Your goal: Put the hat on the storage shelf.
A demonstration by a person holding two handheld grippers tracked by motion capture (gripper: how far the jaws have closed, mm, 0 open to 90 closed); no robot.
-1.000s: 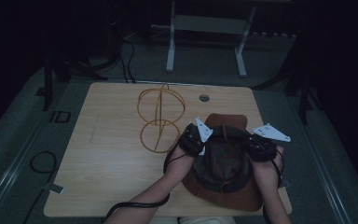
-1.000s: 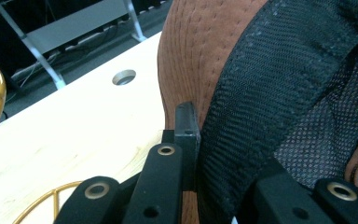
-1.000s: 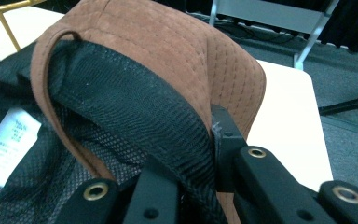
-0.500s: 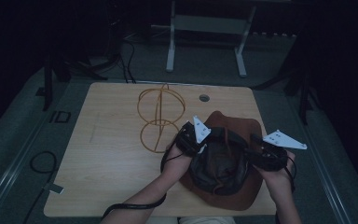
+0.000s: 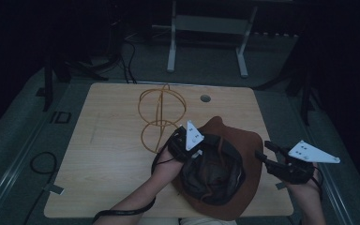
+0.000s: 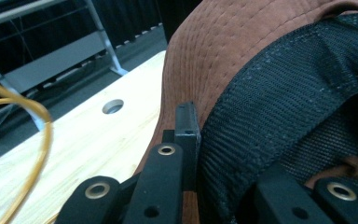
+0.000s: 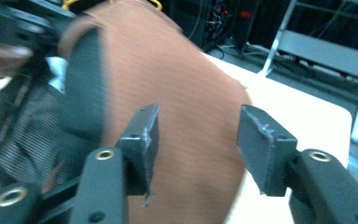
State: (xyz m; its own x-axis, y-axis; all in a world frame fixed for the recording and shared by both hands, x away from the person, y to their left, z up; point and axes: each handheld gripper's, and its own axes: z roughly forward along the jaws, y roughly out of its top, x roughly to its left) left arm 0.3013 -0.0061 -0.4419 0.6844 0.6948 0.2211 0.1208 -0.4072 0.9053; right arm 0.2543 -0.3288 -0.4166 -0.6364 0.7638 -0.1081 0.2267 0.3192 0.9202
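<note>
Hat (image 5: 225,168) lies upside down on the table (image 5: 112,159), next to a wire stand (image 5: 161,117). Left gripper (image 5: 187,152) pinches the hat's black inner band. Right gripper (image 5: 267,157), off the brim, has been closing on nothing. Hold the band tight and lift slowly.

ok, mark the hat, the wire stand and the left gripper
hat (image 5: 251,150), high view, on the brown brim's right side
wire stand (image 5: 161,105), high view, on the upright middle wire
left gripper (image 6: 189,133), left gripper view, on the jaw clamping the hat's edge
</note>
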